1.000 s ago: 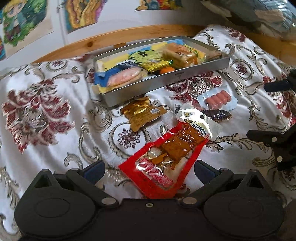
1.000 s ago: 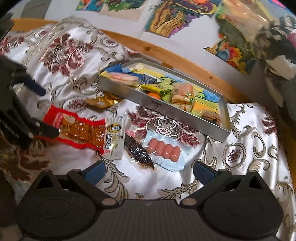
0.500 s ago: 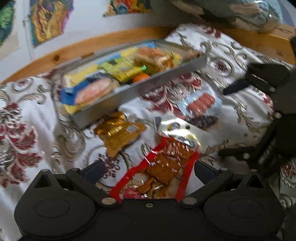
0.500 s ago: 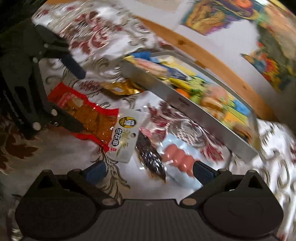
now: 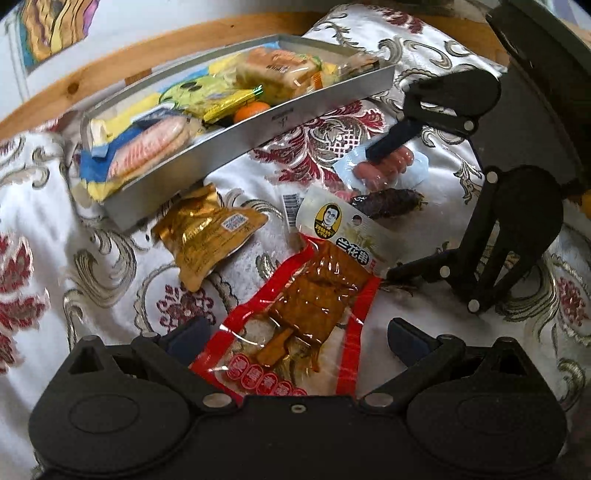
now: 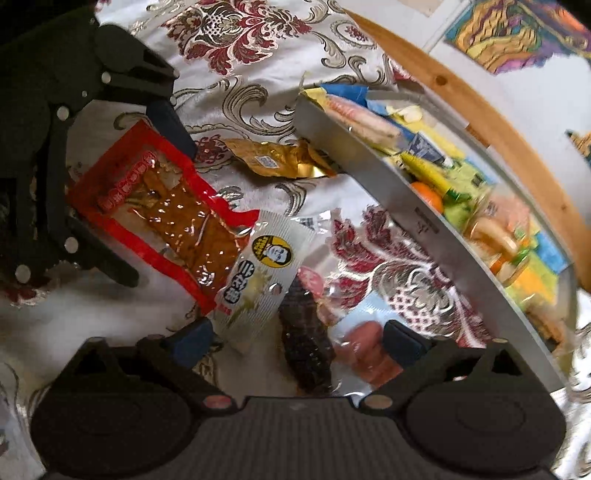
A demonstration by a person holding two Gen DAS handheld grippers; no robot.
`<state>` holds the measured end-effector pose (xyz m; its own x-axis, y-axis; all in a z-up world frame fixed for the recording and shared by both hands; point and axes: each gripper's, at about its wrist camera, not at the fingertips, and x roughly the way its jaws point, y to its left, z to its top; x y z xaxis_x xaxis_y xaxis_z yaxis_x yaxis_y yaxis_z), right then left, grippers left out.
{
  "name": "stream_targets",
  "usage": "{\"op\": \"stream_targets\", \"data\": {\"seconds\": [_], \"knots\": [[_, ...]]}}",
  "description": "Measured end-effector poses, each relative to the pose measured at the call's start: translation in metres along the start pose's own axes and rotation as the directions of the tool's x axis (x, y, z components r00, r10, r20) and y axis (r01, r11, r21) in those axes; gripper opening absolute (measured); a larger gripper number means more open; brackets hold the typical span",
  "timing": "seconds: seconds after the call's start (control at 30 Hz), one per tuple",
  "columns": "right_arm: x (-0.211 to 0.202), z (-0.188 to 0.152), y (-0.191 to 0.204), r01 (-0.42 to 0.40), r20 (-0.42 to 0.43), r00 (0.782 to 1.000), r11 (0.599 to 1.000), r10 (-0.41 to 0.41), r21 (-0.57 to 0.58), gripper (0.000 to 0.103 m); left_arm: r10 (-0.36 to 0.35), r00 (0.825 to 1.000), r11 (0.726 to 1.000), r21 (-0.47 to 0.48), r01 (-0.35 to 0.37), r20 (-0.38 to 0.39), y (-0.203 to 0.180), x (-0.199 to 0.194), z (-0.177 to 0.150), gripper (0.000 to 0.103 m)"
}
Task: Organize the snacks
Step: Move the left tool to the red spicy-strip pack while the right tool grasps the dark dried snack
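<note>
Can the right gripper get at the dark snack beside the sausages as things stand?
Probably yes: the right gripper is open, with the dark snack between its fingers. The white-topped red packet overlaps its far end only.

We're standing in someone's home, a bedroom by the look of it. A satin damask bedspread [image 5: 332,144] in white, silver and dark red is lying rumpled over a soft surface. Just behind the bedspread a curved wooden frame [image 6: 491,122] is running along, and above that colourful hand-drawn pictures [image 6: 517,33] are hanging on the white wall.
</note>
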<state>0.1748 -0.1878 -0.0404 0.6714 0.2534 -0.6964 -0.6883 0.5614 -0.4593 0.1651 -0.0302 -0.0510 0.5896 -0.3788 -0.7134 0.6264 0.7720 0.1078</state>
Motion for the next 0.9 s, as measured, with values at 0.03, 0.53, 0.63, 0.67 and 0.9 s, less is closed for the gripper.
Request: {"op": "stream_targets", "data": {"seconds": [0.03, 0.53, 0.63, 0.67, 0.9], "knots": [[-0.001, -0.001, 0.0, -0.007, 0.002, 1.0, 1.0, 0.007, 0.008, 0.095, -0.005, 1.0, 0.999, -0.033, 0.005, -0.007, 0.002, 0.001, 0.0, 0.102], [-0.021, -0.01, 0.0, -0.083, -0.026, 0.996, 0.976, 0.09, 0.202, 0.05, -0.05, 0.998, 0.963, -0.266, 0.036, -0.047, 0.009, -0.012, -0.008, 0.102], [-0.027, -0.013, -0.005, -0.097, -0.057, 0.992, 0.964, 0.115, 0.248, 0.05, -0.052, 0.997, 0.963, -0.269, 0.034, -0.061, 0.006, -0.014, -0.008, 0.102], [-0.029, -0.013, -0.006, -0.102, -0.067, 0.99, 0.961, 0.123, 0.257, 0.051, -0.043, 0.997, 0.966, -0.258, 0.025, -0.064, 0.005, -0.014, -0.008, 0.102], [-0.034, -0.011, -0.001, -0.103, -0.115, 0.985, 0.971, 0.129, 0.214, 0.053, 0.031, 0.998, 0.981, -0.187, -0.041, -0.057, 0.002, -0.006, -0.008, 0.102]]}}
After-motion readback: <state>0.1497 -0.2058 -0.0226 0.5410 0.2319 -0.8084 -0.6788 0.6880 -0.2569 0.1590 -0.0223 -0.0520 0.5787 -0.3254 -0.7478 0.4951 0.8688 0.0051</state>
